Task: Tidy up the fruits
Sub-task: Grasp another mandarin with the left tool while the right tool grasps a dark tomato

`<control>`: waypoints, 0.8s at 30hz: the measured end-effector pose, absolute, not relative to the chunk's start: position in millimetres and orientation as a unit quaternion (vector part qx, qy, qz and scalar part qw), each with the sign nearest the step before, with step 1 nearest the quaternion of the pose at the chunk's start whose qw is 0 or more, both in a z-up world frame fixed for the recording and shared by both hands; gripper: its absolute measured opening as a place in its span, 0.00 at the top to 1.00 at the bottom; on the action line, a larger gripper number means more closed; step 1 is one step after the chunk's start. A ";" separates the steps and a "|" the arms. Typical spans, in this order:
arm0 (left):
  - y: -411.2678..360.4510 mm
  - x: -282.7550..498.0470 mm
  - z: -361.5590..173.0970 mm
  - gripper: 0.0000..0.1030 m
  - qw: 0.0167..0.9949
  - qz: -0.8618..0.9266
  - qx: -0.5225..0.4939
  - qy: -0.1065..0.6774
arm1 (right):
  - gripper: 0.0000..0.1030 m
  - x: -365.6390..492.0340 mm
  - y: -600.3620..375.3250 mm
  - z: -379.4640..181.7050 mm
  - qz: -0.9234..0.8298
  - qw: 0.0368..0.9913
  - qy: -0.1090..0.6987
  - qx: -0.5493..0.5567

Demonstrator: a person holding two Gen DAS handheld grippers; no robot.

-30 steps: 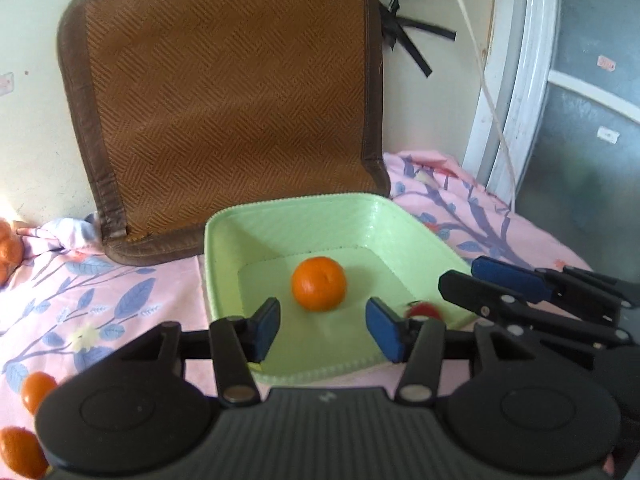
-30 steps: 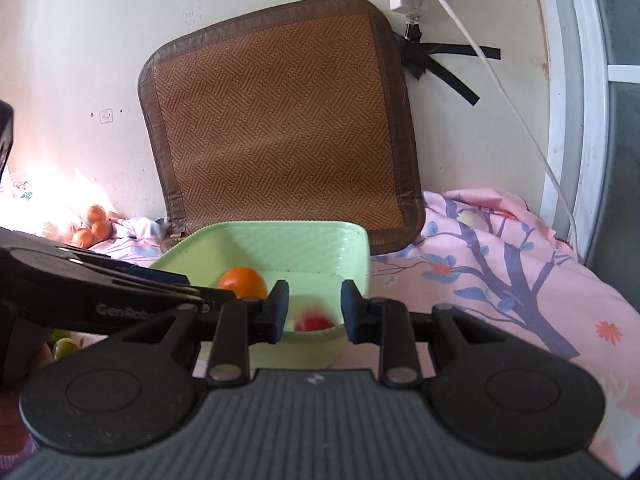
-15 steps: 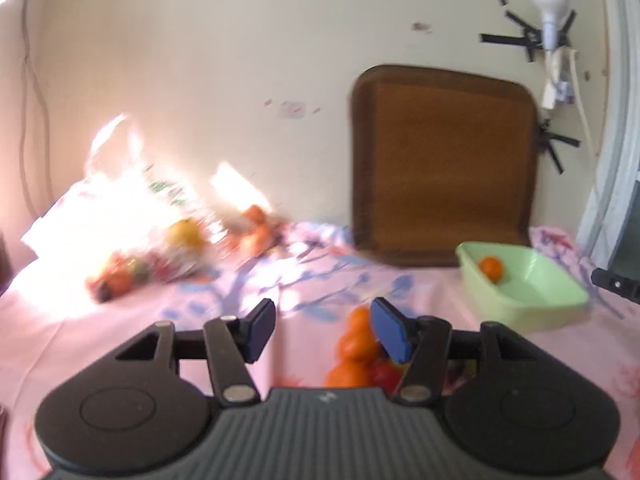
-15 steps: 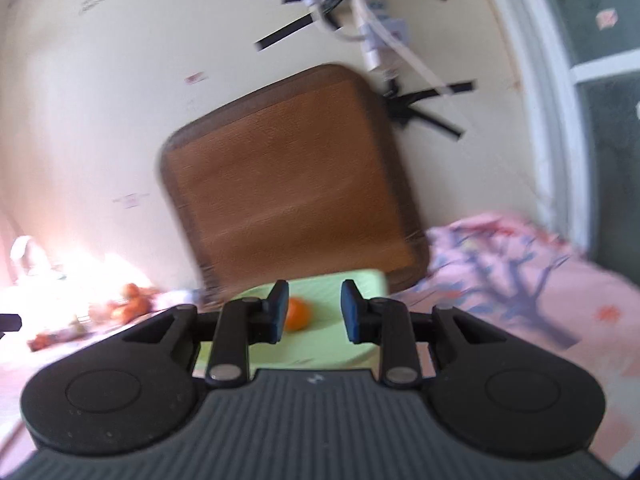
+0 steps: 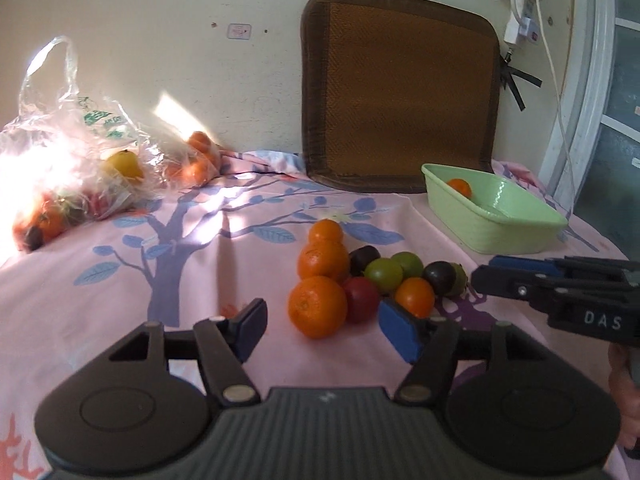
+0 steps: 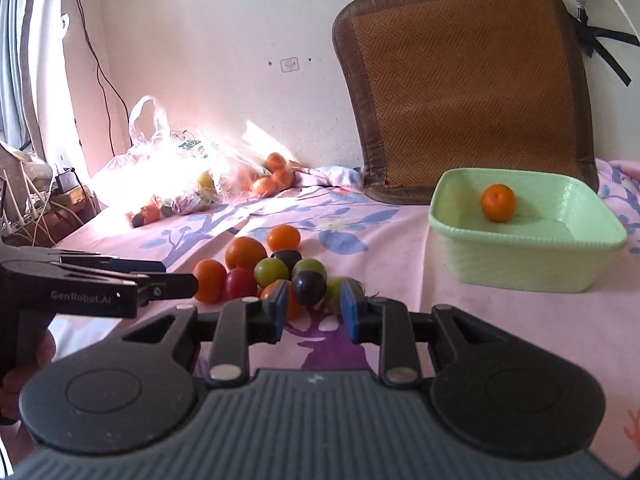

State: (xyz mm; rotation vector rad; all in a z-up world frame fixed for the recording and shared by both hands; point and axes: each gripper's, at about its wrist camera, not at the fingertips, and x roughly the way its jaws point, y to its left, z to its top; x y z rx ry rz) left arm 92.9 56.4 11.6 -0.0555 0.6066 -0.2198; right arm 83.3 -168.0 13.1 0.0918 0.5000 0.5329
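Note:
A pile of small fruits lies on the pink cloth: oranges [image 5: 317,306], a red fruit [image 5: 362,298], green ones [image 5: 383,274] and dark ones [image 5: 439,277]. It also shows in the right wrist view [image 6: 276,270]. A green basket [image 5: 504,222] at the right holds one orange [image 6: 497,202]. My left gripper [image 5: 322,330] is open and empty, just in front of the nearest orange. My right gripper [image 6: 313,311] is open and empty, close to a dark fruit [image 6: 309,285].
A brown woven mat [image 5: 400,92] leans on the wall behind the basket. Plastic bags of fruit [image 5: 76,160] lie at the far left by the wall. A cable and plug [image 5: 520,28] hang at the upper right.
Both grippers have pulled back from the green basket and swung left to the fruit pile. The red fruit seen at the basket's front a second ago is out of sight.

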 end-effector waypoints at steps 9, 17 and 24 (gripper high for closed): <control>67.3 109.8 -5.3 0.64 0.935 -0.122 -0.069 0.325 | 0.72 103.4 -146.7 4.6 0.266 0.926 0.266 0.023; 59.4 71.8 2.0 0.65 0.932 -0.150 -0.078 0.321 | 0.77 74.5 -161.8 9.6 0.243 0.937 0.250 0.023; 14.6 39.8 13.1 0.65 0.929 -0.206 -0.036 0.304 | 0.77 31.8 -188.5 4.6 0.220 0.941 0.257 0.018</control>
